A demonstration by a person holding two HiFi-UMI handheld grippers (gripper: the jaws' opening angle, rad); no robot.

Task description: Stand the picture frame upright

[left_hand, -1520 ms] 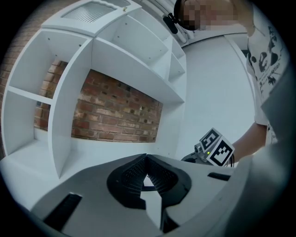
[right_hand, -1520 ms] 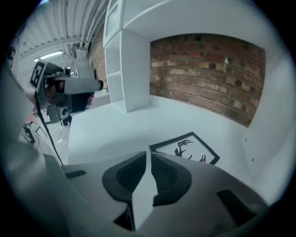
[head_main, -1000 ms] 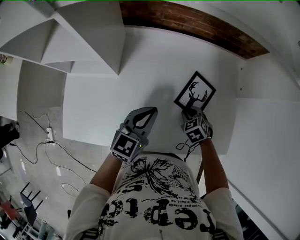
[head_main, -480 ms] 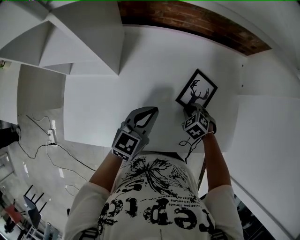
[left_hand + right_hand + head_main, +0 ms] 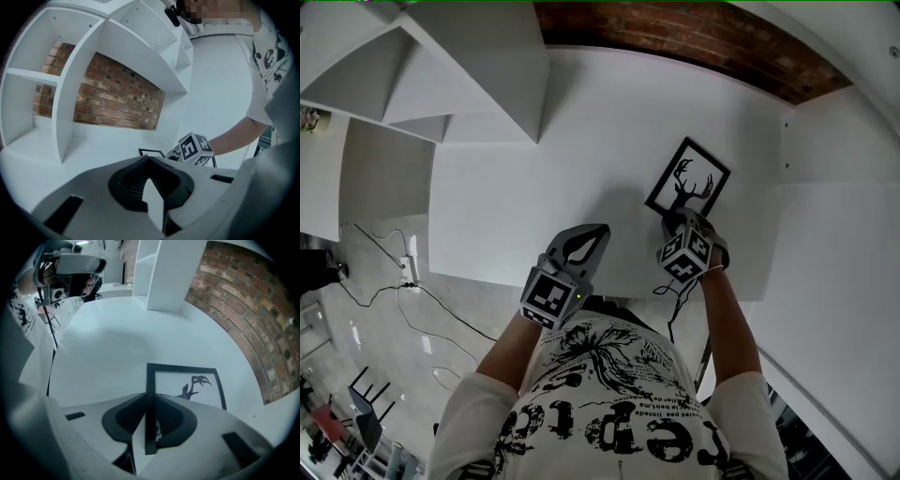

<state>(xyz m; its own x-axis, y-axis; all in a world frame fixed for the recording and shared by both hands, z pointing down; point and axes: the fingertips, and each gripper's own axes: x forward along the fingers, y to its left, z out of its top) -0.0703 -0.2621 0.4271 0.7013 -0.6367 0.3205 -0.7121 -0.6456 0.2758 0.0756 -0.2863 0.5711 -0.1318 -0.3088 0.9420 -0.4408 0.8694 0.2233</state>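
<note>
A black picture frame (image 5: 688,185) with a deer-head silhouette lies on the white tabletop (image 5: 534,187), right of centre. My right gripper (image 5: 677,221) points steeply down at its near edge. In the right gripper view the frame (image 5: 187,380) runs away from my right gripper (image 5: 149,401), whose jaws have just been closing and now pinch the frame's black left rail. My left gripper (image 5: 598,232) hovers shut and empty over the table's front, left of the frame. The left gripper view shows its jaws (image 5: 149,165) together, with the frame's corner (image 5: 149,152) and the right gripper's marker cube (image 5: 193,149) beyond.
White shelf dividers (image 5: 469,75) rise at the back left, in front of a brick wall (image 5: 694,37). A white side panel (image 5: 834,244) bounds the table on the right. Cables (image 5: 394,281) trail on the floor below the front edge.
The left gripper has drawn back slightly toward the table's front edge. The right gripper has rolled a little at the frame's near edge. The frame lies in about the same place.
</note>
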